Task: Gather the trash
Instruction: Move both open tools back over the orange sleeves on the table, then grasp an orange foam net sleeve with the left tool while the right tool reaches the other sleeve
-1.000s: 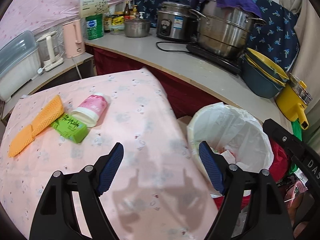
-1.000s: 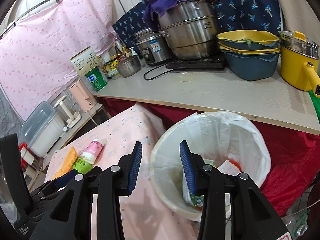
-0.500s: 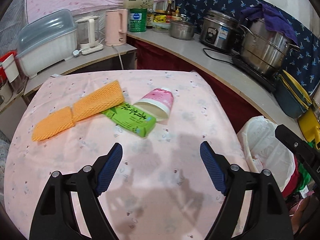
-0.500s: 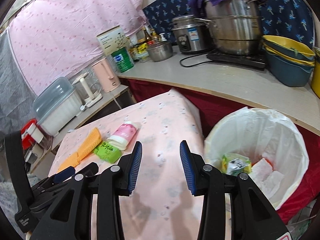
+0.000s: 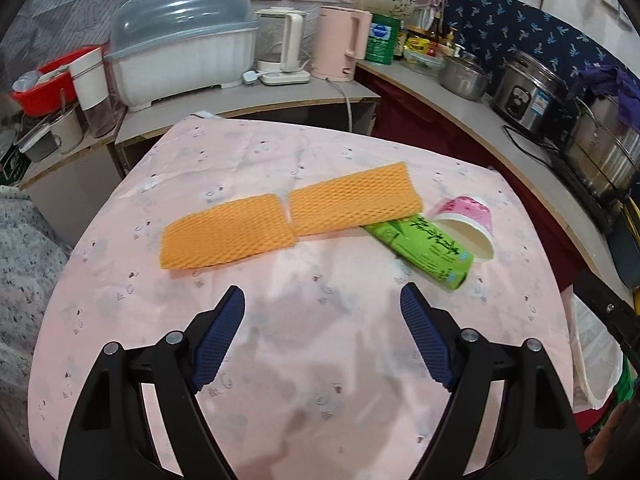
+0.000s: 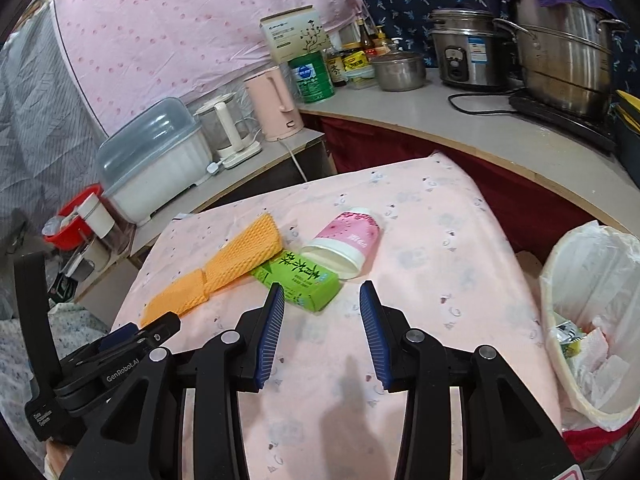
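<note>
On the pink tablecloth (image 5: 320,340) lie two orange foam nets (image 5: 228,236) (image 5: 352,200), a green tea carton (image 5: 424,250) and a tipped pink paper cup (image 5: 468,220). They also show in the right wrist view: nets (image 6: 240,256), carton (image 6: 300,280), cup (image 6: 348,240). My left gripper (image 5: 322,302) is open and empty, above the cloth in front of the nets. My right gripper (image 6: 322,300) is open and empty, just short of the carton. The lined trash bin (image 6: 592,280) stands at the right with trash inside.
A counter (image 6: 500,140) wraps around the back with a dish box (image 5: 180,60), kettles (image 5: 340,44), a rice cooker (image 6: 464,56) and a large steel pot (image 6: 568,64). The left gripper's body (image 6: 100,364) sits at lower left of the right wrist view.
Both grippers have swung left, away from the trash bin, toward the items on the table. The nets, carton and cup now sit ahead of the fingers. Both stay open and empty.
</note>
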### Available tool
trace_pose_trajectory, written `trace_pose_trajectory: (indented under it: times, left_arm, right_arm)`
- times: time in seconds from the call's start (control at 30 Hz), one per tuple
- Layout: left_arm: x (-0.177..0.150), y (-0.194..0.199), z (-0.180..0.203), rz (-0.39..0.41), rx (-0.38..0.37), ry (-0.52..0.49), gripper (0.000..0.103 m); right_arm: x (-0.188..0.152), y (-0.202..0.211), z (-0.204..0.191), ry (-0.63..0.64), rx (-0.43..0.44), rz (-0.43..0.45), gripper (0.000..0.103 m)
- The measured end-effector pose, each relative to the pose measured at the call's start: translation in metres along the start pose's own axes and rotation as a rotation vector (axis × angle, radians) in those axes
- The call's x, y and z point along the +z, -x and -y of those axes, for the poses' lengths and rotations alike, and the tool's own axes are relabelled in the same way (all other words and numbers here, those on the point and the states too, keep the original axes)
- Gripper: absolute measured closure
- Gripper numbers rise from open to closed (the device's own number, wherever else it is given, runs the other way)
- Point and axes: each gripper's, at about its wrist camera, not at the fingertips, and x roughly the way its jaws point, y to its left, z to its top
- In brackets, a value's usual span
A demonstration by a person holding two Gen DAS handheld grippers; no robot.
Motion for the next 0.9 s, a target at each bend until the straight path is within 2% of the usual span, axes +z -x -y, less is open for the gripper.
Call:
trace_pose_trajectory:
  times: [0.2, 0.47, 0.8, 0.9]
  left_arm:
    - [0.010, -0.017, -0.051, -0.013, 0.055, 0.069, 0.027]
    - [0.022, -0.048, -0.102, -0.047, 0.101, 0.139, 0.027]
    - [0.029, -0.092, -0.125, -0.108, 0.098, 0.174, 0.027]
    - [0.032, -0.101, -0.123, -0.120, 0.085, 0.171, 0.032]
  right_arm:
    - [0.003, -0.037, -0.032, 0.038, 0.029, -0.045, 0.064]
    - [0.009, -0.094, -0.062, 0.048, 0.060, -0.109, 0.064]
    - [0.017, -0.158, -0.076, 0.017, 0.071, -0.178, 0.064]
    - [0.019, -0.172, -0.076, 0.008, 0.076, -0.194, 0.064]
